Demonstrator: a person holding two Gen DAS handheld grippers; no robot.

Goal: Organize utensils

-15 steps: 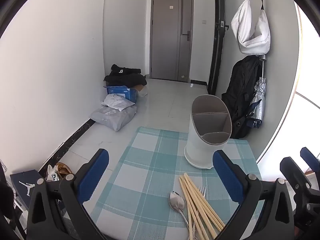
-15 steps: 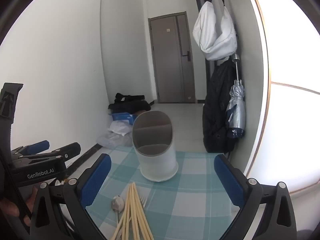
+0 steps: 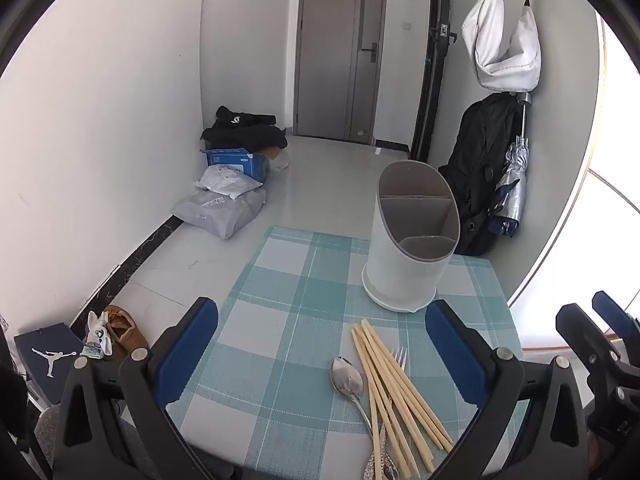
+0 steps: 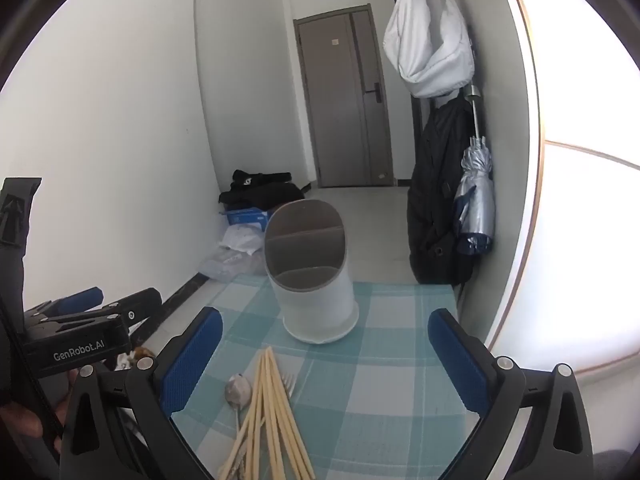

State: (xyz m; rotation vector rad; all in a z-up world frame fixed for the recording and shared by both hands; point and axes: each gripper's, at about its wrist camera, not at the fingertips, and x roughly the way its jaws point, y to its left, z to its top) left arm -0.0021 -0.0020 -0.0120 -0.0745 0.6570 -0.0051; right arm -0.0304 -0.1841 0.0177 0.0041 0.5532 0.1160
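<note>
A white utensil holder (image 3: 408, 256) (image 4: 316, 284) with grey divided compartments stands upright on the teal checked tablecloth (image 3: 280, 300) (image 4: 392, 380). In front of it lie several pale chopsticks (image 3: 396, 384) (image 4: 272, 412), a metal spoon (image 3: 347, 378) (image 4: 238, 390) and a fork (image 3: 401, 357) (image 4: 289, 381), bunched together. My left gripper (image 3: 320, 354) hovers open above the cloth, the utensils between its blue pads and nearer the right one. My right gripper (image 4: 326, 358) is open too, above the chopsticks. Neither touches anything.
The table's left edge drops to a tiled floor with bags (image 3: 224, 208), a blue box (image 3: 236, 160) and dark clothes. A black backpack (image 3: 480, 184) and folded umbrella (image 3: 512, 188) hang at the right wall. A shoe box (image 3: 48, 354) sits low left.
Both views have tipped down slightly; the holder and utensils sit a little higher in frame. Both grippers stay open.
</note>
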